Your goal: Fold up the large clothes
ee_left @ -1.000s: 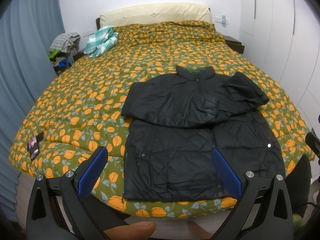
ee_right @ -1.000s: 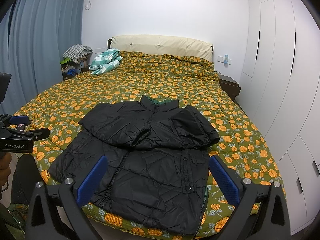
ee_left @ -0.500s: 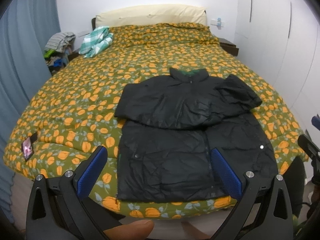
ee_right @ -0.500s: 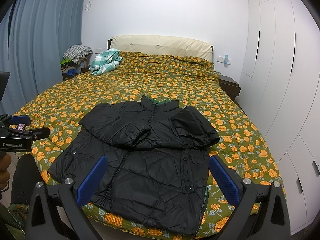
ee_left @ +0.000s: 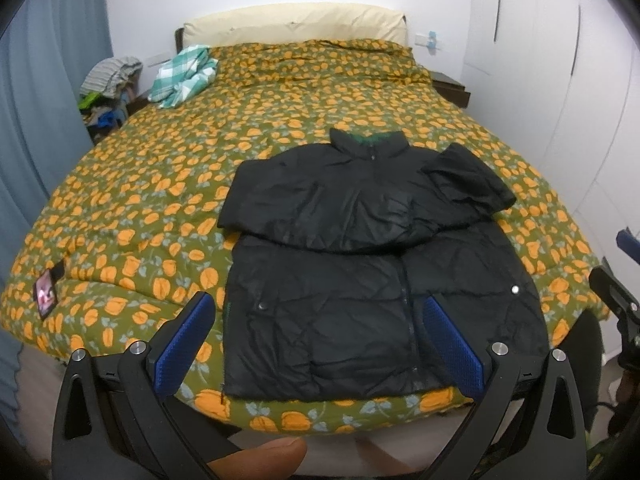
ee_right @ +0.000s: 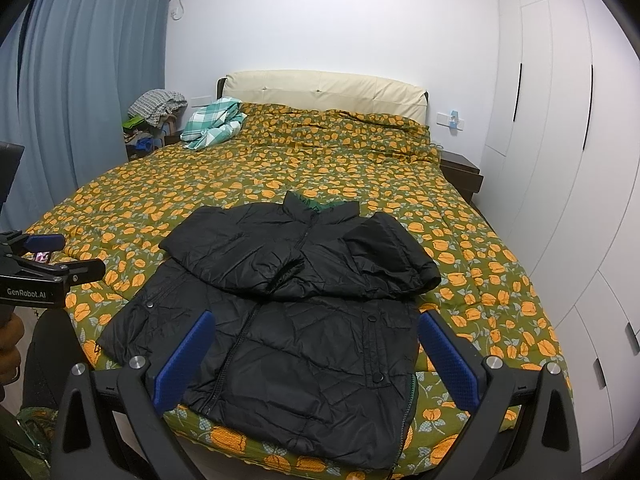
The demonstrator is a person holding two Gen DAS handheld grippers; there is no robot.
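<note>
The left gripper (ee_left: 320,336), black-framed with blue ribbed pads, has its jaws spread wide apart and holds nothing; it hangs in the air short of the foot of the bed, touching no cloth. A fingertip (ee_left: 260,458) of the person shows at the lower edge of the left wrist view. The right gripper (ee_right: 316,344) matches it: jaws wide apart, empty, poised above the bed's near edge without contact. From the right wrist view the left gripper appears at the far left edge, side-on, with its maker's name printed on the black body.

A black quilted puffer jacket (ee_left: 372,264) lies flat near the foot of the bed, front side up, zip closed. Its long axis runs from the near edge toward the headboard, with the standing collar at the far end and the hem at the bed's near edge. Both sleeves are folded across the chest, forming a thick band over the upper half.

The bed is covered by an olive-green quilt with orange flowers (ee_right: 224,184), lightly creased. A green and white checked cloth (ee_right: 212,122) is bunched near the cream padded headboard (ee_right: 320,88). Blue curtains (ee_right: 88,92) hang on the left, a pile of clothes (ee_right: 156,108) sits beside them, and white wardrobe doors (ee_right: 560,120) fill the right wall. A dark bedside cabinet (ee_right: 460,172) stands by the wardrobe.
</note>
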